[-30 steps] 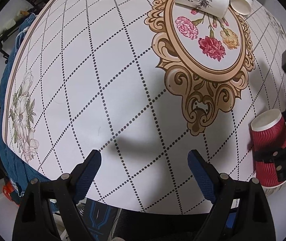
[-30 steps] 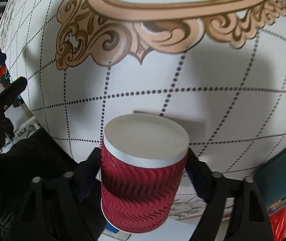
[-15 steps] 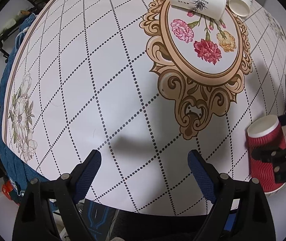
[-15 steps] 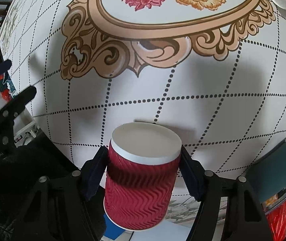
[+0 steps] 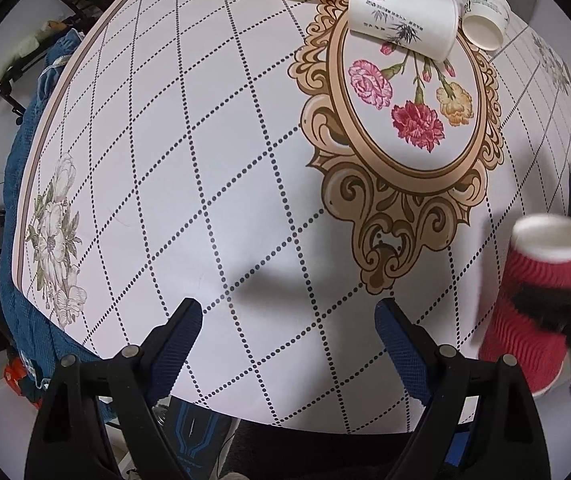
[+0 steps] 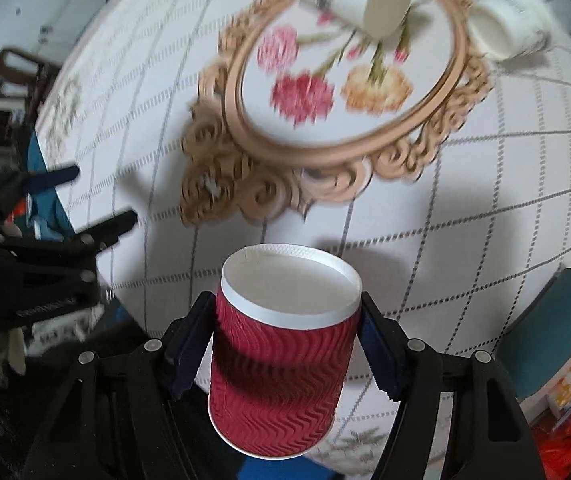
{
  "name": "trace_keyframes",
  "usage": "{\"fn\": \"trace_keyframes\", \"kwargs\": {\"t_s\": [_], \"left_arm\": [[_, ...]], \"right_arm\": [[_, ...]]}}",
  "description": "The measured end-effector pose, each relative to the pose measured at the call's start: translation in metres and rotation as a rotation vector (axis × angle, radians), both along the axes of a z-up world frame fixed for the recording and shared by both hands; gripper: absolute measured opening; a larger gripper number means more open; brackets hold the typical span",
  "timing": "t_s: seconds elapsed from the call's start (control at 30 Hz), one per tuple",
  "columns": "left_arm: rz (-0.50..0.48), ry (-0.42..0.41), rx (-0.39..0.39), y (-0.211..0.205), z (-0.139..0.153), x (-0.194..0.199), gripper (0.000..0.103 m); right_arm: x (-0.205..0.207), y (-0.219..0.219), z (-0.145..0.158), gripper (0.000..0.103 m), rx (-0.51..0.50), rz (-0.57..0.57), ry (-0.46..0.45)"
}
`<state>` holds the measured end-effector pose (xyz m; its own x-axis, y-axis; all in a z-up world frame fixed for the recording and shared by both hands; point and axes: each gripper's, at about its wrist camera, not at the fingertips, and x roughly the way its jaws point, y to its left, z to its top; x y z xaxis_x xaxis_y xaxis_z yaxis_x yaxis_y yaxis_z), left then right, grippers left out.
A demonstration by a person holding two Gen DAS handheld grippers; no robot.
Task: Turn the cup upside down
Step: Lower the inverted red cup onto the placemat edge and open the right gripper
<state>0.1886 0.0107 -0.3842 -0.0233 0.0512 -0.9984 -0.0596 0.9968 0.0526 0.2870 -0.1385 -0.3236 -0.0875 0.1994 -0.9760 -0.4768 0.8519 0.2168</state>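
Since the earlier frames we have pulled the right gripper (image 6: 285, 344) back and tilted it, so its view now takes in the whole printed medallion (image 6: 341, 92) and is smeared with motion. Its fingers stay clamped on the red ripple cup (image 6: 281, 376), white base up, near the table's near edge (image 5: 325, 426). Our left gripper (image 5: 289, 344) hangs with its fingers apart and nothing between them, above the same edge. Between us and the medallion the tablecloth (image 5: 189, 184) lies bare; three white cups (image 5: 401, 30) crowd the far side.
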Motion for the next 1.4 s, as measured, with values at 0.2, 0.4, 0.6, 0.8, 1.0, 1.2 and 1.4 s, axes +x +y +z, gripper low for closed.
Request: {"fn": "trace_keyframes", "kwargs": {"t_s": [0.2,0.4,0.6,0.8,1.0,1.2,1.4], "left_arm": [[0.025,0.001,0.008,0.005,0.006,0.007,0.088],[0.030,-0.002,0.021,0.006,0.009,0.015,0.088],[0.023,-0.007,0.030,0.004,0.011,0.019,0.088],[0.010,-0.013,0.030,-0.007,0.013,0.012,0.088],[-0.008,-0.021,0.026,-0.017,0.013,0.000,0.088],[-0.027,-0.051,0.029,-0.032,0.023,-0.010,0.088],[-0.054,-0.108,0.032,-0.047,0.050,-0.024,0.088]], "right_arm": [[-0.003,-0.022,0.037,0.071,0.064,-0.190,-0.296],[-0.018,-0.014,0.035,0.071,0.062,-0.275,-0.549],[-0.032,-0.006,0.017,0.071,0.034,-0.281,-0.619],[-0.047,-0.005,0.009,0.072,0.035,-0.253,-0.632],[-0.058,-0.011,0.005,0.072,0.037,-0.258,-0.566],[-0.065,-0.018,0.005,0.077,0.022,-0.295,-0.497],[-0.082,-0.045,0.036,0.094,0.015,-0.408,-0.453]]}}
